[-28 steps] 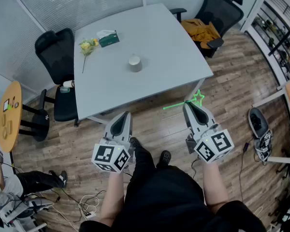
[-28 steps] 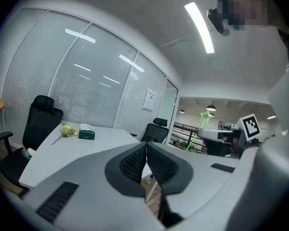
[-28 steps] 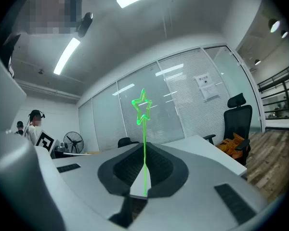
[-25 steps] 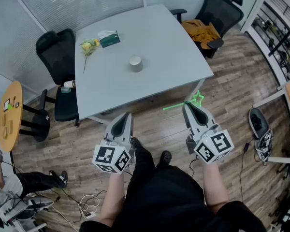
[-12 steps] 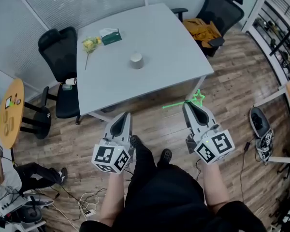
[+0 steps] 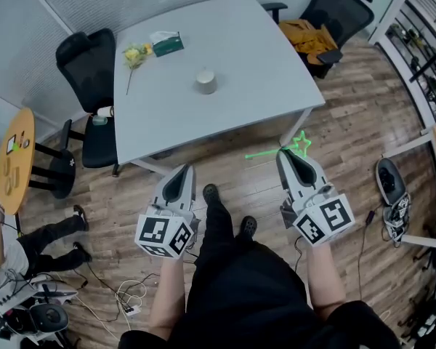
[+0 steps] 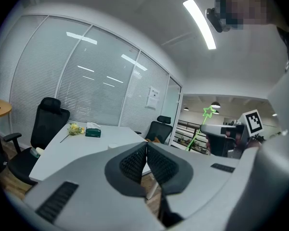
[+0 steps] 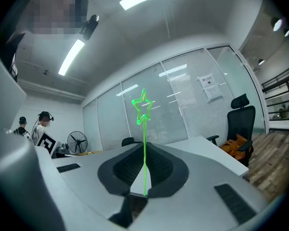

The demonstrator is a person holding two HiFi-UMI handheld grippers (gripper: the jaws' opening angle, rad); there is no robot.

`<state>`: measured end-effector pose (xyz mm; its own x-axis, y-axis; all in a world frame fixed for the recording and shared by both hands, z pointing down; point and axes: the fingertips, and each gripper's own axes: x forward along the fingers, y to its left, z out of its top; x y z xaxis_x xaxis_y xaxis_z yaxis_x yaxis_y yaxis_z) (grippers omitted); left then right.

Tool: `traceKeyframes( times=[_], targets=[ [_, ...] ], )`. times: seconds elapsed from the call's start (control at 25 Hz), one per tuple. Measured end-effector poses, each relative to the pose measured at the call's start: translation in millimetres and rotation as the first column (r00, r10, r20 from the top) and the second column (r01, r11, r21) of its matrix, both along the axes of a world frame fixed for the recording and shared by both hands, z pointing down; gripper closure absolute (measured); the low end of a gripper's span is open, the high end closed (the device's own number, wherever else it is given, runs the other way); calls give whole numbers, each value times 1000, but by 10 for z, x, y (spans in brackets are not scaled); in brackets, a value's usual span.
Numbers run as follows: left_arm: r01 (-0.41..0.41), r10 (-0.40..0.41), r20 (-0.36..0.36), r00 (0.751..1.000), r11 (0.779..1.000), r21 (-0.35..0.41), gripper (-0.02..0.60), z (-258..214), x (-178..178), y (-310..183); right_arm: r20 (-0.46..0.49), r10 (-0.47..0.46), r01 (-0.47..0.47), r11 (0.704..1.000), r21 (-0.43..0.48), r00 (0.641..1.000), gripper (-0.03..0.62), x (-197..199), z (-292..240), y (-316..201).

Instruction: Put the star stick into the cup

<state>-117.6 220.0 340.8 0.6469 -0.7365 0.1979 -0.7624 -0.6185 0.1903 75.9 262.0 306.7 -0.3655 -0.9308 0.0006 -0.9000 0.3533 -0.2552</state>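
Note:
A green star stick point(image 6: 276, 152) lies clamped crosswise in my right gripper point(image 6: 285, 153), its star point(image 6: 299, 144) at the right and its thin stem reaching left. In the right gripper view the star stick point(image 8: 144, 143) stands upright between the shut jaws. My left gripper point(image 6: 183, 171) is shut with nothing in it, and its dark pads point(image 7: 135, 161) meet. Both grippers hang over the wooden floor, short of the table's near edge. The grey cup point(image 6: 206, 81) stands upside-up near the middle of the white table point(image 6: 261, 57), well beyond both grippers.
A green tissue box point(image 6: 166, 43) and yellow flowers point(image 6: 136, 54) lie at the table's far left. Black office chairs point(image 6: 83, 64) stand at the left and far right; one point(image 6: 327, 13) holds an orange cloth. A round wooden side table point(image 6: 11, 162), a seated person and cables are at the left.
The whole view has shifted slightly: the table and cup sit a little higher and nearer the frame's top. Both grippers keep their pose, the right one still holding the star stick.

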Motion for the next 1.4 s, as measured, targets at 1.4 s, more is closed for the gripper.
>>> traceKeyframes(
  times=[1.4],
  targets=[
    [-201, 200, -44, 979, 979, -13, 581, 147, -203, -2266, 9, 96, -94, 990, -102, 995, 571, -514, 94, -2174]
  ],
)
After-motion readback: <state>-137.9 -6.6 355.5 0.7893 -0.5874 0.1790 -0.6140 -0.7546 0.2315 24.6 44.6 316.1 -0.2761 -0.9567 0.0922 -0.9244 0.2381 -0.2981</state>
